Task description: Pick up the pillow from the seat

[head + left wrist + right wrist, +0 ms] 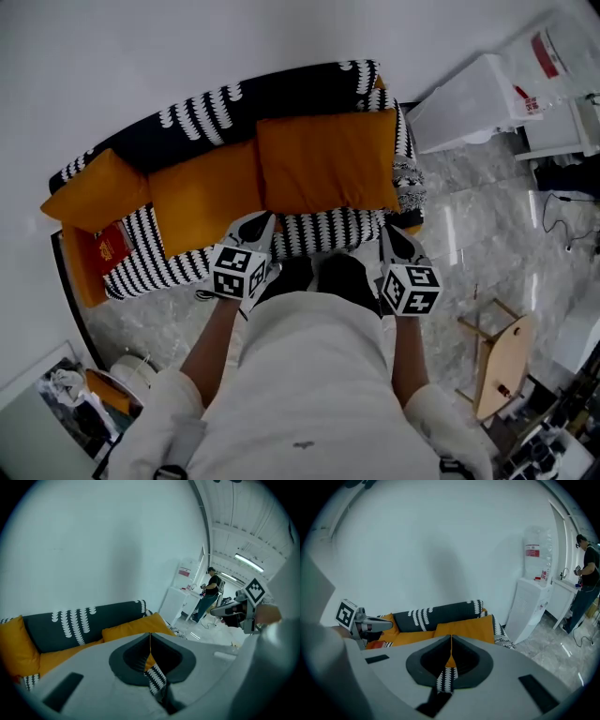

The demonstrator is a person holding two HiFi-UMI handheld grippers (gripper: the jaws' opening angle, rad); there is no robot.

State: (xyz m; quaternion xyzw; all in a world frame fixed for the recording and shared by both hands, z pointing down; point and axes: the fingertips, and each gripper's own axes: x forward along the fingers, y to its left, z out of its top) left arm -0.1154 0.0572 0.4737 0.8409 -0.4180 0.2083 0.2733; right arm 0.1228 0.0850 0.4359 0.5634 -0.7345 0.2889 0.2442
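A black-and-white patterned sofa (281, 94) stands against a white wall (187, 37) on a marble floor (469, 220). Both pairs of jaws are pressed together, gripping nothing. The left gripper (253, 227) and right gripper (395, 236) hover at the seat's front edge. The large orange pillow (326, 161) lies on the seat, untouched, nearer the right gripper.

the wall (187, 47) is closing off the sofa (281, 89) from behind, the white cabinet (469, 98) is standing near its right end, a wooden stool (506, 356) is occupying the floor (469, 216) at the right, and the front edge (328, 228) is lying open from above.
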